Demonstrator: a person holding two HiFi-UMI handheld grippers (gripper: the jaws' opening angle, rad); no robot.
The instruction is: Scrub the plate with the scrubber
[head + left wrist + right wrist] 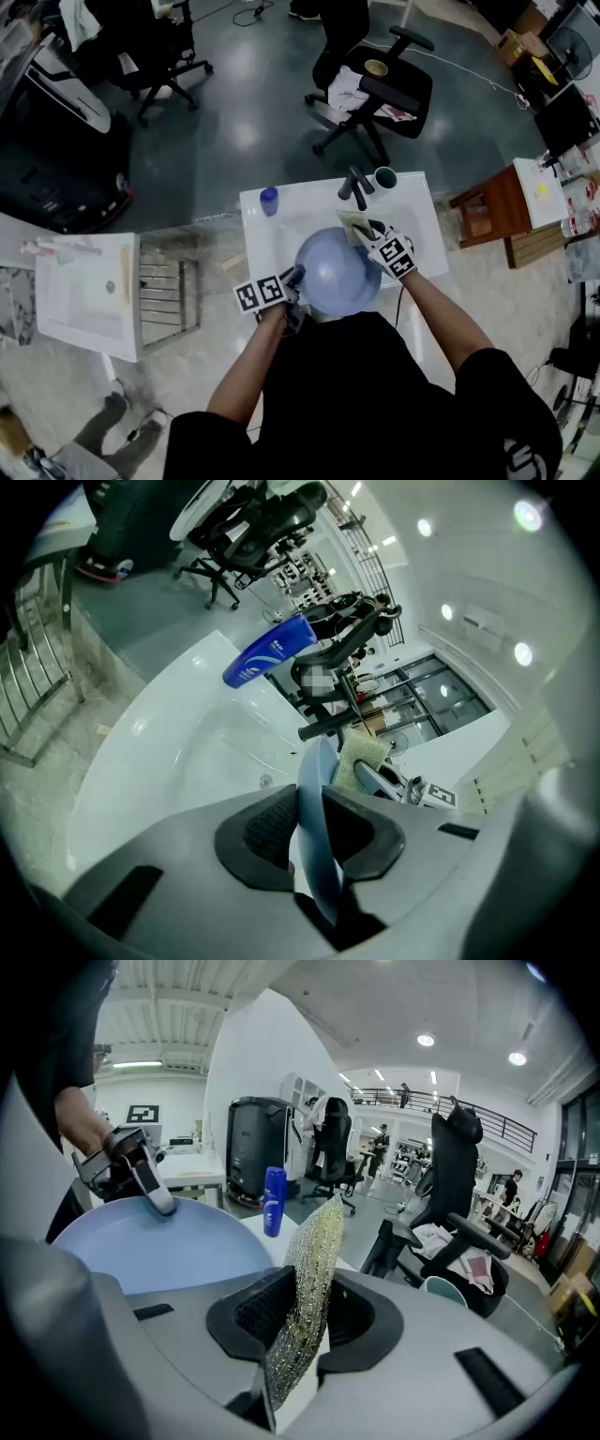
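My left gripper (294, 276) clamps the plate (336, 274) by its rim over the sink (270, 240). My right gripper (372, 234) pinches the scrubber (353, 225), plate just to its left. Scrubbing looks unfinished.

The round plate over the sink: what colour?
The round plate is pale blue, best seen in the head view.

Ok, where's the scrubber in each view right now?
Head view: scrubber at centre, just above the plate's upper right rim.
Left gripper view: right of centre, past the plate's edge.
Right gripper view: bottom centre, clamped between the jaws.
Shared landmark: the bottle, left of the scrubber in all three.
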